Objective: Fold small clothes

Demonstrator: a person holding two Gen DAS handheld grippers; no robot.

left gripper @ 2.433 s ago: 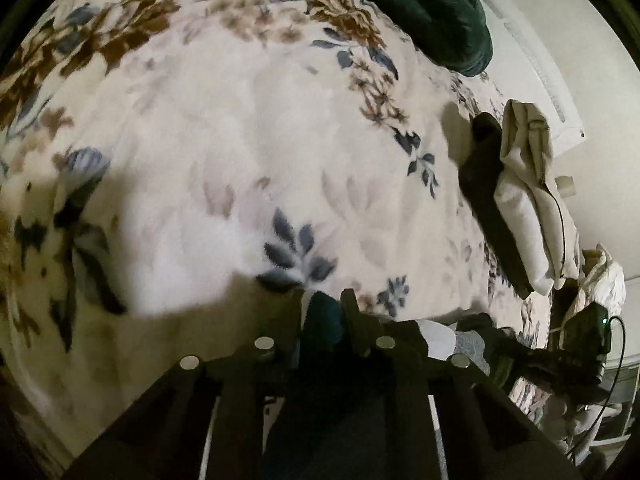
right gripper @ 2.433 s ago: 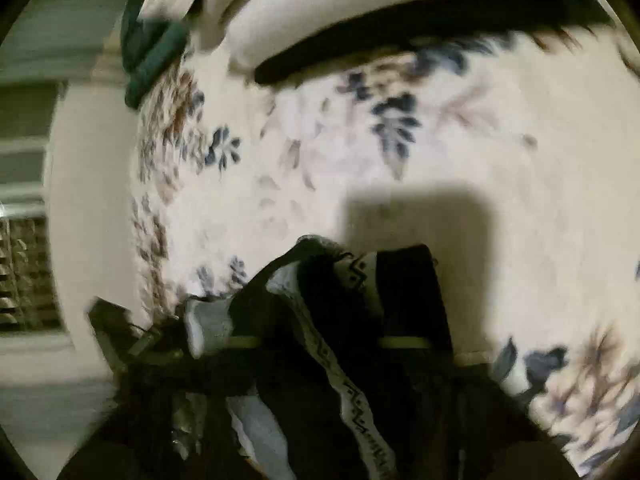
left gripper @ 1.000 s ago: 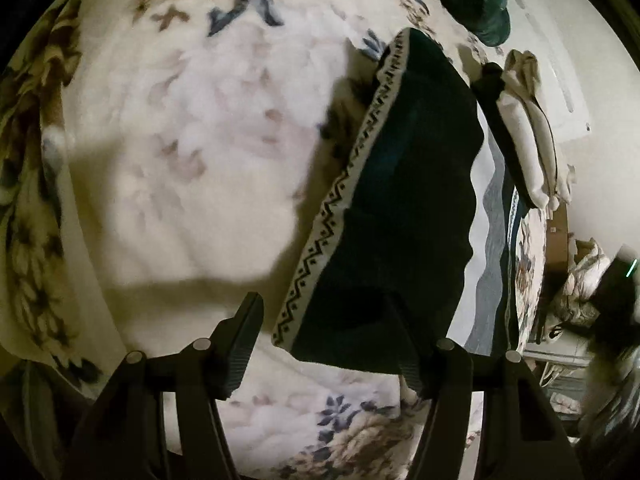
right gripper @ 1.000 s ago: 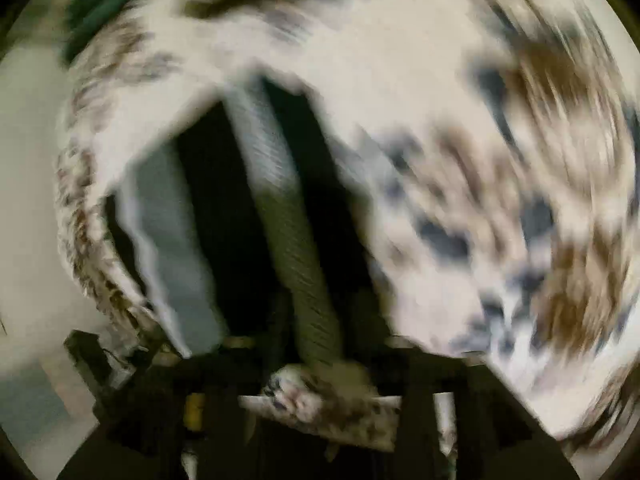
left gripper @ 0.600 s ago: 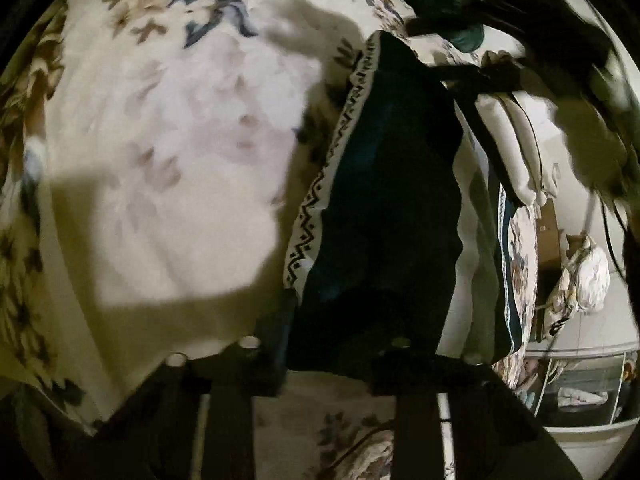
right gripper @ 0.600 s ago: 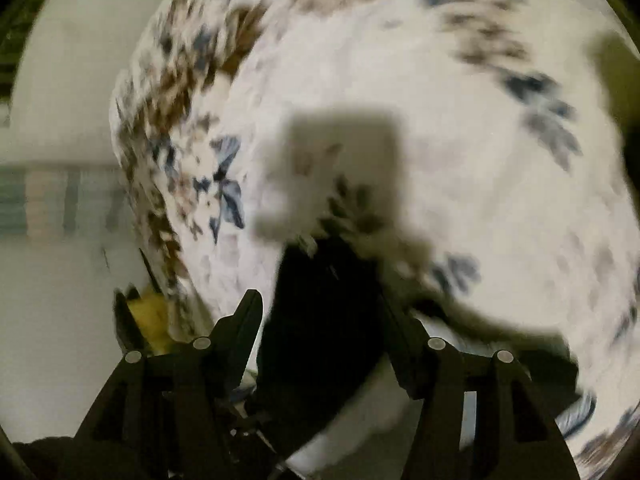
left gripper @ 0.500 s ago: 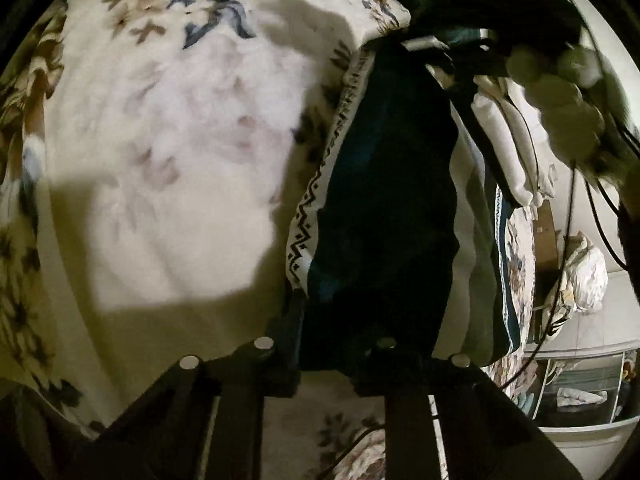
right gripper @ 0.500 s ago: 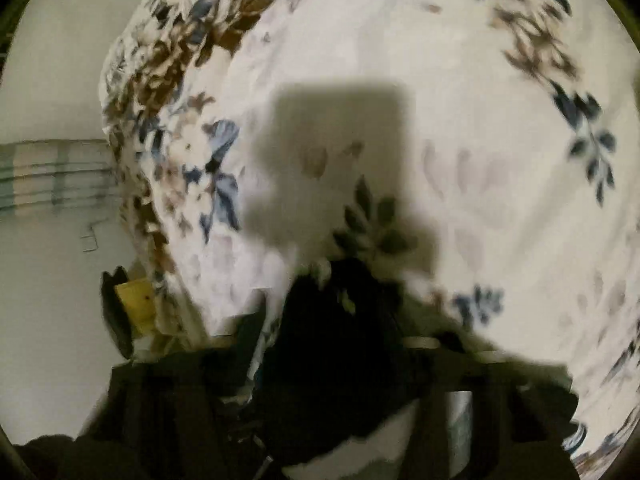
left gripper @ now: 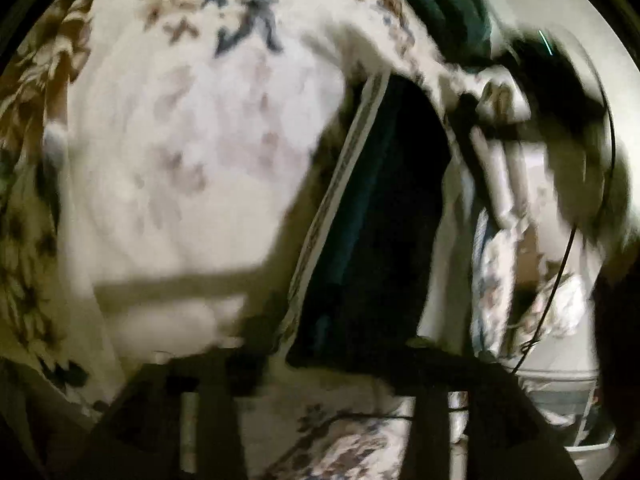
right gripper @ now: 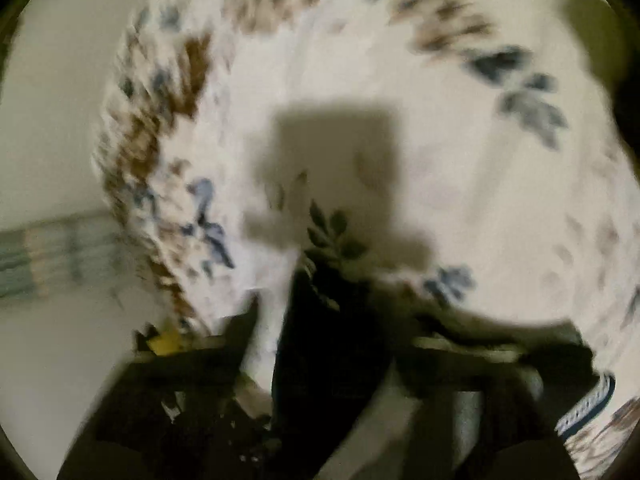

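A small dark green garment (left gripper: 376,220) with a white zigzag trim (left gripper: 340,184) lies stretched out on the floral blanket (left gripper: 180,160). Its near edge sits between the fingers of my left gripper (left gripper: 344,356), whose jaws are opening and stand apart from the cloth. At the far end, the right hand's device (left gripper: 552,80) is a dark blur. In the right wrist view the garment's dark end (right gripper: 328,360) lies between the fingers of my right gripper (right gripper: 340,336). These jaws are opening too. A strip of trim (right gripper: 588,404) shows at the lower right.
A dark green rolled blanket (left gripper: 440,0) lies at the bed's far end. Cream clothes (left gripper: 504,184) are piled right of the garment. The bed's edge drops to a pale wall and floor (right gripper: 48,120) on the left, with a yellow item (right gripper: 164,344) below it.
My left jaws closed on the garment's near edge and have now spread apart. My right gripper swung to the garment's far end, closed there, and its jaws have spread again.
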